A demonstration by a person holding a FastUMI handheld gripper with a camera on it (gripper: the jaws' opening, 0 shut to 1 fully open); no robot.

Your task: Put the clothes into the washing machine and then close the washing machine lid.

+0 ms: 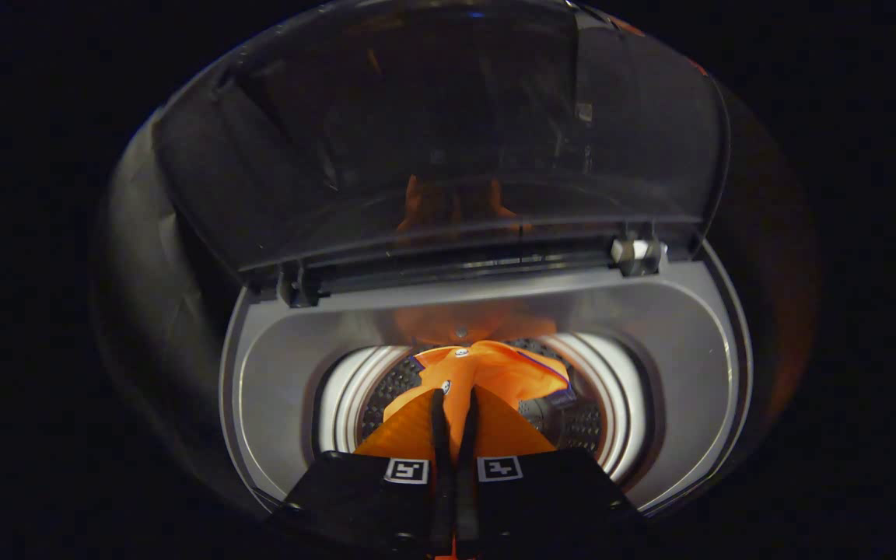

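Laundry spot, top-loading washing machine [487, 311], raised tinted lid [448, 132], perforated steel drum [580, 424]

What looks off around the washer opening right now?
Nothing stands out. The lid stands open and upright on its hinges, the tool is shut on the orange cloth above the drum, and nothing hangs over the rim.

The gripper [454, 404] points forward and down, its two fingers [438, 420] drawn in close — only a thin sliver of gap between the dark pads. Both press on a fold of orange cloth [487, 373] pinched between them, the tips reaching into it. The black finger bases sit side by side (each carries a small square marker), level and symmetrical — no tilt to either side.
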